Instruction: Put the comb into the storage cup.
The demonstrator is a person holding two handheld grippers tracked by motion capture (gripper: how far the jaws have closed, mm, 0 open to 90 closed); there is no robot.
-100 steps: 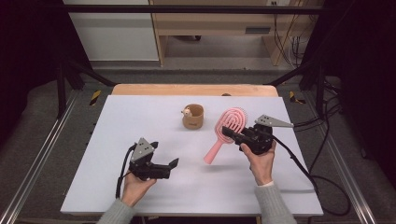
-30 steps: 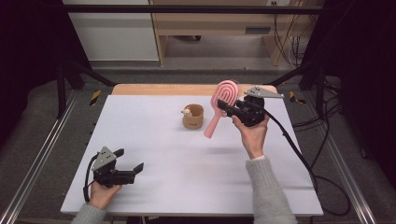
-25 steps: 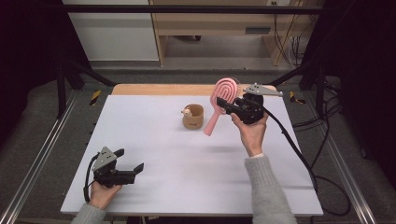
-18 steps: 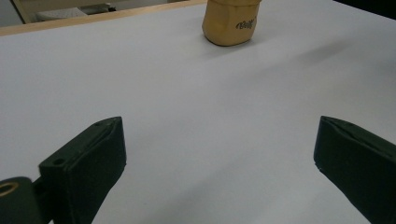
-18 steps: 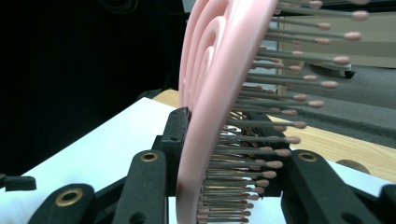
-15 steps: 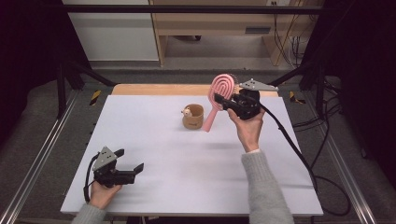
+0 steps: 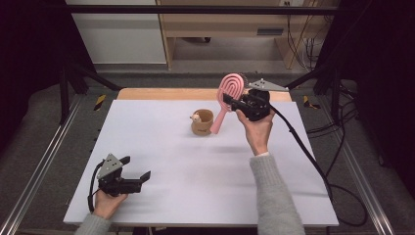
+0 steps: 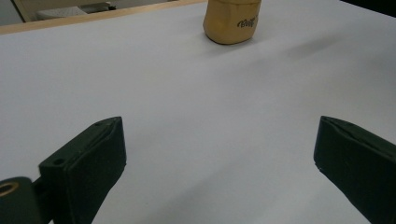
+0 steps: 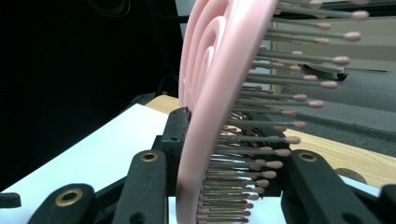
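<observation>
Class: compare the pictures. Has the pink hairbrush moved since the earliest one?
Yes. The hairbrush lay flat right of the mug; now the right gripper holds it raised, handle tip by the mug.

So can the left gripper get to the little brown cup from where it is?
Probably yes. The left gripper is open, and bare table lies between it and the cup.

Bare table (image 7: 205,171) around lone cup (image 7: 201,122)
</observation>
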